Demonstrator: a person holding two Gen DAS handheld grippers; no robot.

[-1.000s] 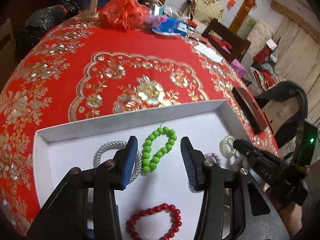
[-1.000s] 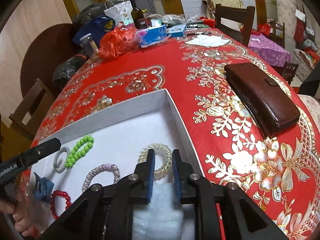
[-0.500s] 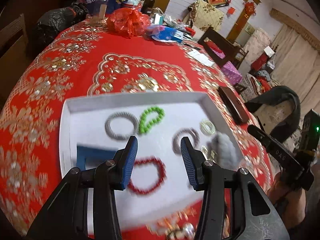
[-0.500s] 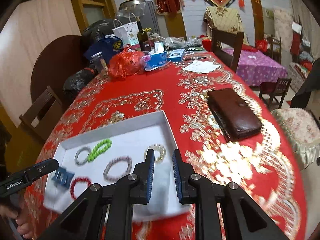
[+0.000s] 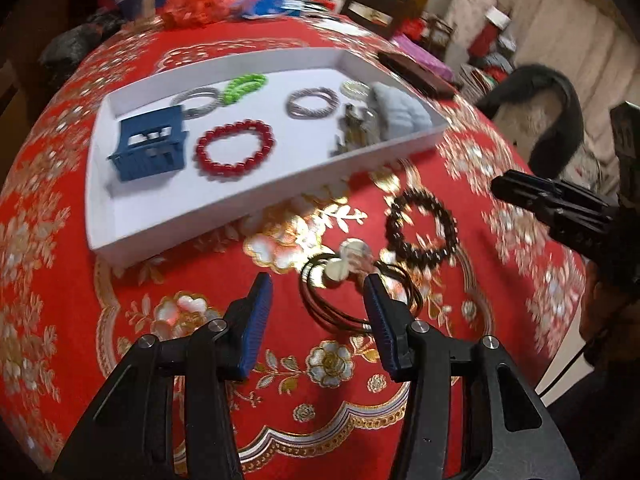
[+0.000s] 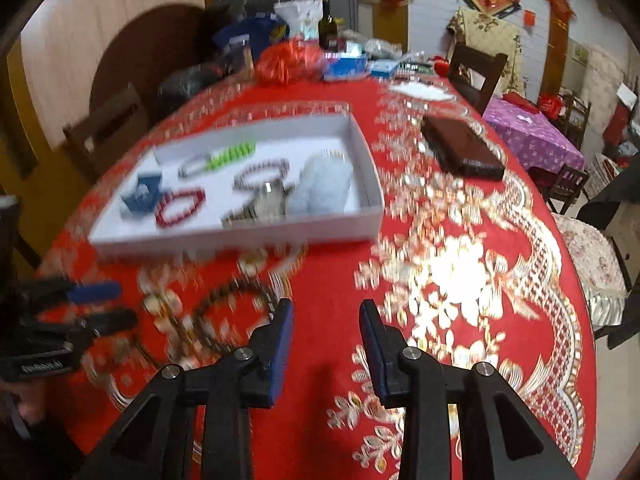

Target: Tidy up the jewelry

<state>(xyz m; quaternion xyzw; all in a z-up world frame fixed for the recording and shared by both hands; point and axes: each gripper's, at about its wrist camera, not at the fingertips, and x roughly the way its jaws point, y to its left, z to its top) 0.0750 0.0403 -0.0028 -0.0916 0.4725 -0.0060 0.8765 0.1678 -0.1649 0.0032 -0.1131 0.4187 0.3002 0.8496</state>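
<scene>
A white tray [image 5: 256, 216] sits on the red, gold-patterned desk [image 5: 200, 360] and holds most of the jewelry: a red bead bracelet [image 5: 235, 147] near its front, a blue clip [image 5: 150, 149] just left of that, a green bead bracelet [image 5: 244, 85] toward the back touching a grey ring [image 5: 196, 101], a silver bangle [image 5: 313, 102] to the right, a pale coil tie [image 5: 354, 89] by the far right corner, a small metallic heap [image 5: 354, 130] and a pale fluffy piece [image 5: 400, 114] against the right wall. Outside the tray, on the cloth in front of it, lie a dark bead bracelet [image 5: 420, 226] and, just nearer, dark cord loops with pale round charms [image 5: 344, 276]; the loops lie between and just beyond the tips of the left claw [image 5: 318, 312], whose blue-padded fingers stand wide apart and hold nothing. In the right wrist view the right claw [image 6: 326, 340] is also spread apart and empty, above bare cloth just right of the dark bead bracelet [image 6: 224, 312], which is blurred there. The tray [image 6: 240, 236] is beyond it, and a brown case [image 6: 460, 148] lies on the desk to the tray's right. Bags and bottles crowd the desk's far edge [image 6: 304, 56], too blurred to tell apart.
</scene>
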